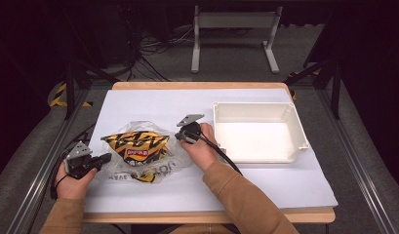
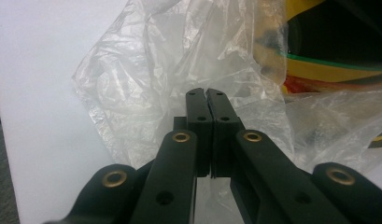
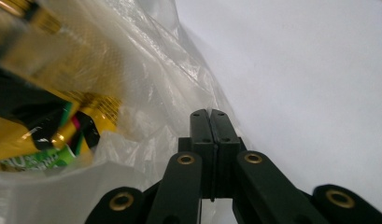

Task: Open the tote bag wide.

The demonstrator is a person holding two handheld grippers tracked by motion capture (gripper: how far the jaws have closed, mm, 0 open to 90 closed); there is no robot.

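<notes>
the left tongs are pressed together at the left edge of the clear plastic bag, with film bunched around the tips; whether any is pinched i cannot tell. the right tongs are likewise together at the bag's right edge. the bag lies between both on the white sheet, holding a yellow-and-black snack packet. the high view adds a white tray just right of the right hand; the gripper views show the crinkled film close up.
</notes>
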